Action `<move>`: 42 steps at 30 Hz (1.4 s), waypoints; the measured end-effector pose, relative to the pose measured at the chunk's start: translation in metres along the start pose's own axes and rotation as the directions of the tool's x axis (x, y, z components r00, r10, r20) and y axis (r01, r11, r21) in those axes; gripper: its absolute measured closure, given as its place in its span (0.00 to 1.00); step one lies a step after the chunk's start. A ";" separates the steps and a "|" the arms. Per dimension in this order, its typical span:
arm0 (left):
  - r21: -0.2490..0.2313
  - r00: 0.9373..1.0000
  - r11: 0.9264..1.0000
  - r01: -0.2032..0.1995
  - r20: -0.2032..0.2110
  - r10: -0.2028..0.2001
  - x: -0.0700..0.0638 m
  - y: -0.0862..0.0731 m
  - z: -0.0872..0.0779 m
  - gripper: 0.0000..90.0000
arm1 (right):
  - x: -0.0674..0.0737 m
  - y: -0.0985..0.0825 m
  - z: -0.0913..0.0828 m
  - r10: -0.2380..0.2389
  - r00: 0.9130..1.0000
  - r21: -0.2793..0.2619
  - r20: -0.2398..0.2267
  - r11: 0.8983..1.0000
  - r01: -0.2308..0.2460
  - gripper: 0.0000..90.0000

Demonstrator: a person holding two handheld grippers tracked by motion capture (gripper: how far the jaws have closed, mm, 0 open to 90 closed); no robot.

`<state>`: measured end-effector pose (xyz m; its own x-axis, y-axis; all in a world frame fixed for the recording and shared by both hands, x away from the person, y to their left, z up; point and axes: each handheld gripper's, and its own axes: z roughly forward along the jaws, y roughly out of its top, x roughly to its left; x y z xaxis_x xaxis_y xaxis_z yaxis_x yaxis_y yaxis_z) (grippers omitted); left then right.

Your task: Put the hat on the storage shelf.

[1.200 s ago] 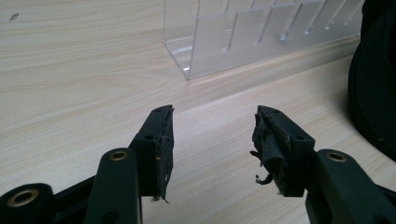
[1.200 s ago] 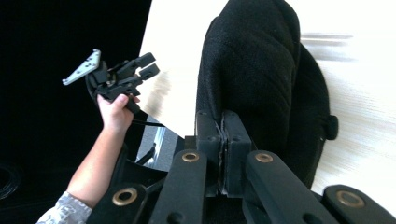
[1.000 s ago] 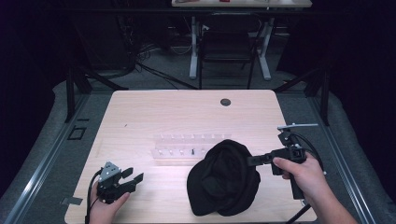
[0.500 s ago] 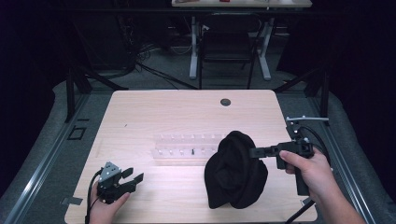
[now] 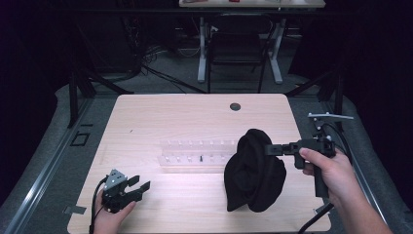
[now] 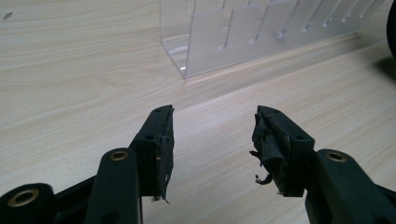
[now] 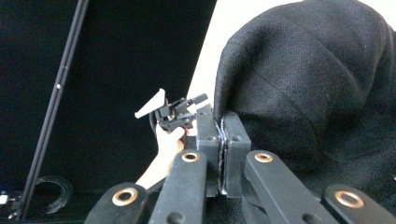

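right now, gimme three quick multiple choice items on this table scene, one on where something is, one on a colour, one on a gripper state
1. Where does the clear plastic rack sit relative to the cloth?
A. to its left on the table
B. on top of it
C. to its right at the table edge

2. What colour is the cloth?
A. white
B. black
C. red

3. How do the jaws of the left gripper stand?
A. shut on the cloth
B. shut on the rack
C. open with nothing between them

Answers:
1 A, the high view shows the rack lying left of the cloth.
2 B, it is black in the high view and the right gripper view.
3 C, the left gripper view shows bare wooden table between the parted jaws.
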<state>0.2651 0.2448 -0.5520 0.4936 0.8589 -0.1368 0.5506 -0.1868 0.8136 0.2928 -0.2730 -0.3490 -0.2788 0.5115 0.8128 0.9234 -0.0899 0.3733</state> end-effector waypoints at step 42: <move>0.004 1.000 1.000 -0.013 0.005 0.013 -0.003 0.000 0.004 0.49 | 0.036 0.033 -0.004 -0.040 0.999 -0.106 -0.031 0.994 0.036 0.98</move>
<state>0.2662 0.2401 -0.5543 0.5039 0.8541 -0.1287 0.5470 -0.2003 0.8128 0.3119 -0.2610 -0.3057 -0.3235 0.4876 0.8109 0.8796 -0.1610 0.4477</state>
